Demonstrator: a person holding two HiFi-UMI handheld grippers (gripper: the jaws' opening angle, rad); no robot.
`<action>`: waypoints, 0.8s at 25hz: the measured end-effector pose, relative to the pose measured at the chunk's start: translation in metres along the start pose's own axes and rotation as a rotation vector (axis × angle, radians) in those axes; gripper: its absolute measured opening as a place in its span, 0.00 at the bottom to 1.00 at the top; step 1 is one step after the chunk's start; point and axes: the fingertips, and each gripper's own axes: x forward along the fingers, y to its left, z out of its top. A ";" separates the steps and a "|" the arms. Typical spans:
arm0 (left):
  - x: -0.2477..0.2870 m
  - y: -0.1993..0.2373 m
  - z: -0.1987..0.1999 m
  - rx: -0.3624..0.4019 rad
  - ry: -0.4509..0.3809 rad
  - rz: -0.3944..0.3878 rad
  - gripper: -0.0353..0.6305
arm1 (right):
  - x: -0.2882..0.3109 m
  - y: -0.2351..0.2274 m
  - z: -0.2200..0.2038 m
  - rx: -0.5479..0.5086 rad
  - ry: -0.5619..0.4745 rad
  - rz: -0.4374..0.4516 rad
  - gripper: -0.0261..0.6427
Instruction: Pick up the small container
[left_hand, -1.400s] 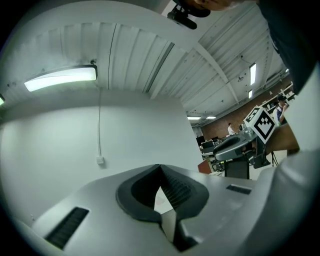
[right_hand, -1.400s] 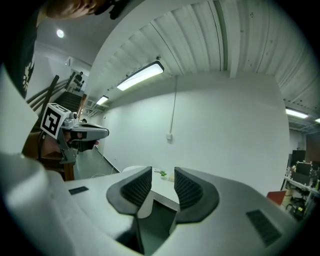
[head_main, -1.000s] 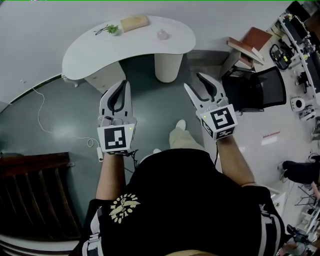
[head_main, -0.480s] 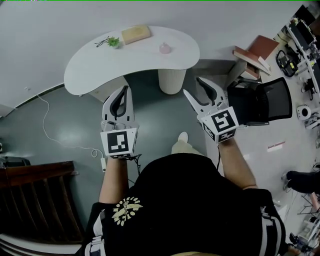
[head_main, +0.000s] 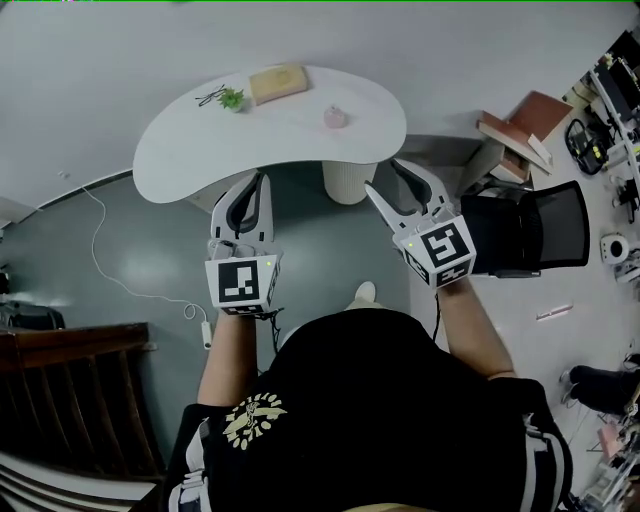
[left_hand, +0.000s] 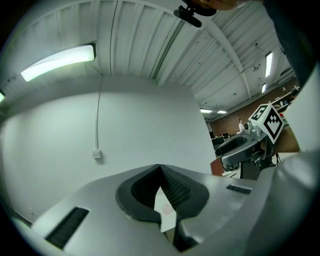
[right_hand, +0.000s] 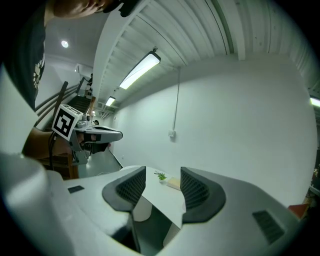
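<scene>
Container (head_main: 334, 118) sits on table (head_main: 200, 150), well beyond empty wide-open right claw (head_main: 383, 177); left claw (head_main: 255, 182) closed.

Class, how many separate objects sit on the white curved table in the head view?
4: a thin dark wiry item at far left, a small green plant beside it, a tan rectangular block behind, a small pink container to the right. Nothing seems hidden.

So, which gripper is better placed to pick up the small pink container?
Right, probably. The right gripper has open, empty jaws, and the small pink container on the table lies slightly nearer it; the left gripper is shut.
</scene>
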 end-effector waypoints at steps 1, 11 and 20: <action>0.006 0.001 0.002 0.000 -0.001 0.006 0.08 | 0.005 -0.006 0.001 -0.001 -0.002 0.009 0.35; 0.080 -0.013 0.003 0.000 0.009 0.053 0.08 | 0.035 -0.078 -0.016 0.015 0.006 0.064 0.35; 0.127 -0.032 -0.003 0.006 0.030 0.077 0.08 | 0.046 -0.134 -0.039 0.058 0.018 0.100 0.35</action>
